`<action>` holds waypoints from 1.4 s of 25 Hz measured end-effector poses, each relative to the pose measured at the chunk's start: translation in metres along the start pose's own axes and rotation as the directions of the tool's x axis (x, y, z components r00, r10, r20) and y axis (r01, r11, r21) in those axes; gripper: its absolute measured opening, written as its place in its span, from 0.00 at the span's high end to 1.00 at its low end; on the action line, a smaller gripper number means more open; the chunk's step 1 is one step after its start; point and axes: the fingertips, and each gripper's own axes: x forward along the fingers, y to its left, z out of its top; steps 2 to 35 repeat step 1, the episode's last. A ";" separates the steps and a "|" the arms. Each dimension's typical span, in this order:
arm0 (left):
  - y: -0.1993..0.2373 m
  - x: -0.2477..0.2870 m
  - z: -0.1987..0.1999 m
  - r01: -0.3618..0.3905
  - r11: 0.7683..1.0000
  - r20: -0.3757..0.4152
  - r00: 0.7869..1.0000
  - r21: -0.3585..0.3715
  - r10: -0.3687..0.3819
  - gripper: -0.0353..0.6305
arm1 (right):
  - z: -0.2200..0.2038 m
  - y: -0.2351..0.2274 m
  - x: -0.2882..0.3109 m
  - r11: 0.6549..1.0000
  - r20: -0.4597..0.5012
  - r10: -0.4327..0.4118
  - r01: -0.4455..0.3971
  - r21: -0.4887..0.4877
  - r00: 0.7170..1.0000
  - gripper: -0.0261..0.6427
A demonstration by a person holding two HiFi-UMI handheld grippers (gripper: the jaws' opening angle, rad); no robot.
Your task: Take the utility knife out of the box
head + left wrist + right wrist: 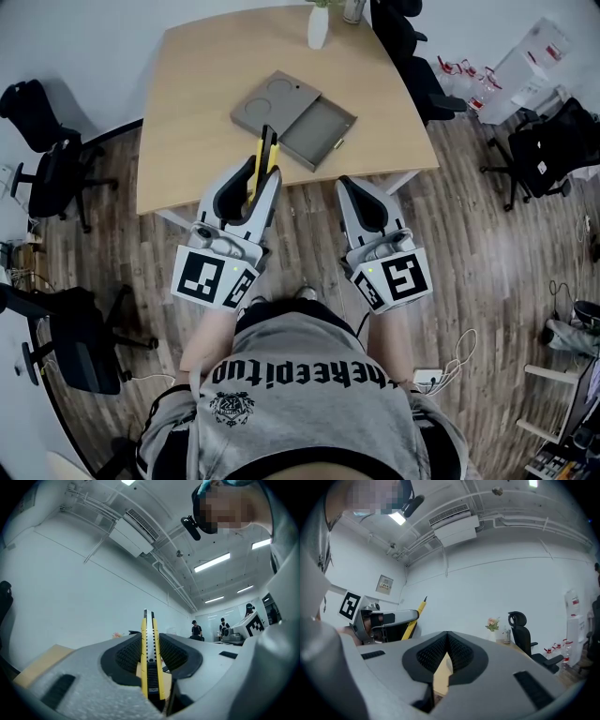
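Head view, person: stands back from the light wooden tabletop [197, 103], a hand-held gripper in each hand.
Head view, left hand-held gripper [265, 178]: pinches a slim yellow-and-black plastic utility knife [266, 145], whose tip points towards the tabletop.
Head view, box: a flat grey box [278, 101] with two round recesses in its lid lies mid-tabletop; its drawer [322, 129] is slid out and looks empty.
Head view, right hand-held gripper [352, 185]: held beside the left one, with nothing in it.
Left gripper view, jaws: the ribbed black pads [129, 654] press on both sides of the utility knife, whose slider track faces the camera and whose tip sticks out past them.
Right gripper view, jaws: pressed together at the tips, nothing between them; bare tabletop shows through the gap lower down.
Right gripper view, far left: the left hand-held gripper with the yellow utility knife slanting upward.
Step in hand: by my reading the utility knife is out of the box and held clear of it.
Next move: probably lowering the utility knife onto bare tabletop beside the box, keeping the pinch firm until it rests flat.
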 end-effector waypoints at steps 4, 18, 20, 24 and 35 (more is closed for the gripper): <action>-0.001 0.001 0.000 -0.001 1.000 0.000 1.000 0.001 0.001 0.76 | 0.000 -0.001 0.000 1.000 0.001 0.001 -0.001 0.000 1.000 0.95; -0.001 0.001 0.000 -0.001 1.000 0.000 1.000 0.001 0.001 0.76 | 0.000 -0.001 0.000 1.000 0.001 0.001 -0.001 0.000 1.000 0.95; -0.001 0.001 0.000 -0.001 1.000 0.000 1.000 0.001 0.001 0.76 | 0.000 -0.001 0.000 1.000 0.001 0.001 -0.001 0.000 1.000 0.95; -0.001 0.001 0.000 -0.001 1.000 0.000 1.000 0.001 0.001 0.76 | 0.000 -0.001 0.000 1.000 0.001 0.001 -0.001 0.000 1.000 0.95; -0.001 0.001 0.000 -0.001 1.000 0.000 1.000 0.001 0.001 0.76 | 0.000 -0.001 0.000 1.000 0.001 0.001 -0.001 0.000 1.000 0.95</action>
